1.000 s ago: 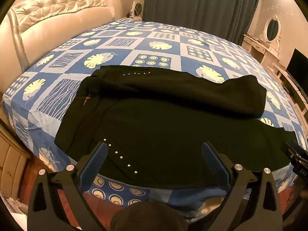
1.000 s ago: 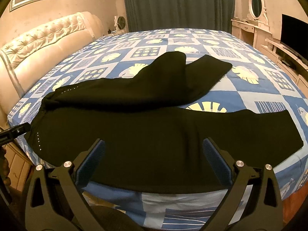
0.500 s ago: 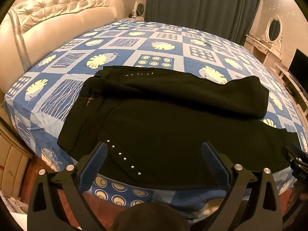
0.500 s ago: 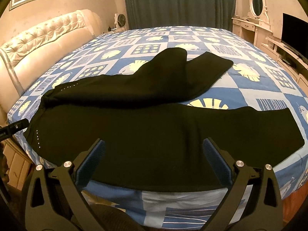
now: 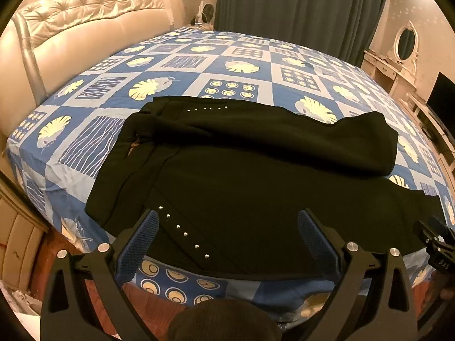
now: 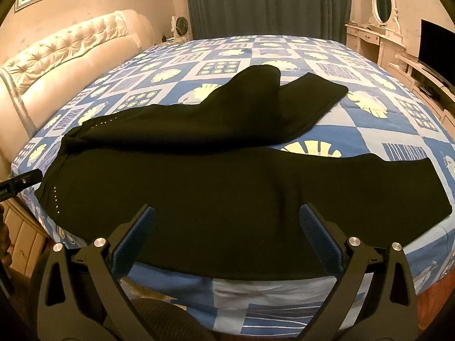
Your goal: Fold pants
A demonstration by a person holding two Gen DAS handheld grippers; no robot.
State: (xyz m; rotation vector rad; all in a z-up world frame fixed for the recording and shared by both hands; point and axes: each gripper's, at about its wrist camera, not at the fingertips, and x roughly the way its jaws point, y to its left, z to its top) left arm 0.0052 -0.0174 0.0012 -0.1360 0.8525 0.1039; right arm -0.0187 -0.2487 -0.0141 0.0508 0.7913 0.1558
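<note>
Black pants (image 5: 241,176) lie spread on the bed, waist to the left, with a row of small studs near the front hip. The near leg runs right along the bed's front edge; the far leg is bunched and folded back (image 6: 256,108). My left gripper (image 5: 227,236) is open and empty, hovering over the hip area at the bed's front edge. My right gripper (image 6: 227,233) is open and empty, over the middle of the near leg (image 6: 256,199). The right gripper's tip shows at the far right in the left wrist view (image 5: 435,241).
The bed (image 5: 199,68) has a blue patchwork cover and a cream tufted headboard (image 5: 71,28) at the left. Dark curtains (image 6: 267,0) hang behind. A white dressing table with an oval mirror (image 6: 381,14) and a TV (image 6: 435,45) stand at the right.
Both grippers have drawn back and risen slightly from the bed, so the pants sit a little lower and farther in both views. The pants have not moved. Both grippers stay open.
</note>
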